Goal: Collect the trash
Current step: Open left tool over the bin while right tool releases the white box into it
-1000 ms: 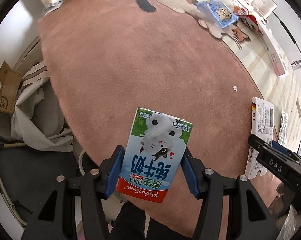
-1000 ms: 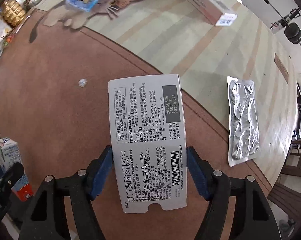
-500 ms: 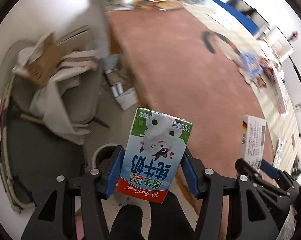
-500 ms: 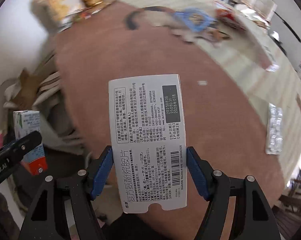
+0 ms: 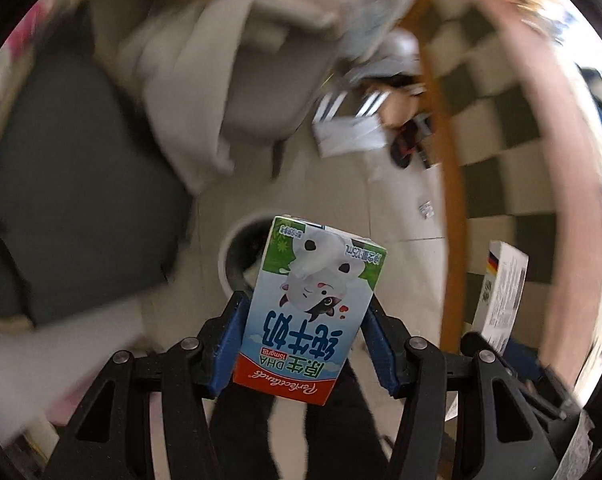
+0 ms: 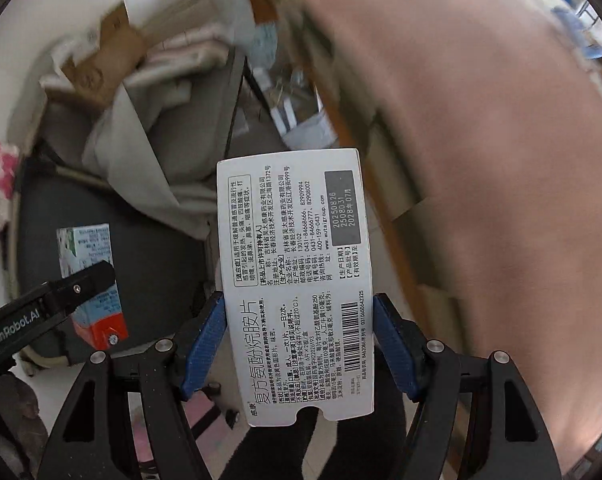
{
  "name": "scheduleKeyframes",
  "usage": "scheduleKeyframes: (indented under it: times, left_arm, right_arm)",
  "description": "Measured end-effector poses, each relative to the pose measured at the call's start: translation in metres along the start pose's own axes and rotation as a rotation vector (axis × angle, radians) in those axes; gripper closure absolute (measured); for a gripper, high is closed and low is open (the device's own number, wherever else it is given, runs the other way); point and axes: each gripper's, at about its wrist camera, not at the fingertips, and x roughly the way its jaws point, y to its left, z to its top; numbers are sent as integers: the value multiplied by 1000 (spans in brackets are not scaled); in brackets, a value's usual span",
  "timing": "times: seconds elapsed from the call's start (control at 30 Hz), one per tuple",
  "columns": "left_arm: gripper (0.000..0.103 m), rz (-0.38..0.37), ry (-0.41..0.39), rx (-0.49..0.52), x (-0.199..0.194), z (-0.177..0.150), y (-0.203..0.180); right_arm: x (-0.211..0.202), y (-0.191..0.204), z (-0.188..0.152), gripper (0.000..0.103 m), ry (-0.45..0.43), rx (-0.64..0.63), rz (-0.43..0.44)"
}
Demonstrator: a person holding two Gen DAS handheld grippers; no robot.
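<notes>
Your milk carton [image 5: 309,312] hides most of the round white bin [image 5: 237,248] behind it; only the bin's left rim shows. Around the carton, the chair, the cloth and the litter under the table [image 5: 541,128] smear into blur. In your right view the medicine box [image 6: 297,288] covers the floor behind it, and a black finger crosses the carton's lower half there.

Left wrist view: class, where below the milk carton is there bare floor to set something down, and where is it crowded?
Bare pale floor lies between the round bin and the white papers, bordered on the right by the table's wooden edge. Crowded: the dark cushion and draped cloth fill the left. The left gripper holds the milk carton.
</notes>
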Motion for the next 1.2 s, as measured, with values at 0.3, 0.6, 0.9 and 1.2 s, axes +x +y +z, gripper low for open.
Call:
scheduleKeyframes:
  times: [0.3,0.6,0.9,1.2]
  left_arm:
    - [50,-184,197,-233,184,17,90]
    - [49,-151,287,-182,296,28,115]
    - [7,-14,236,-104,287,25,130]
    - [7,141,99,-12,232,12,131]
  right_arm:
    - [182,5,-16,29,159,58,64]
    - [343,7,-38,29,268,96,92]
    - [377,20,-53,0,288,47,100]
    - [337,38,-39,0,248,-35,33]
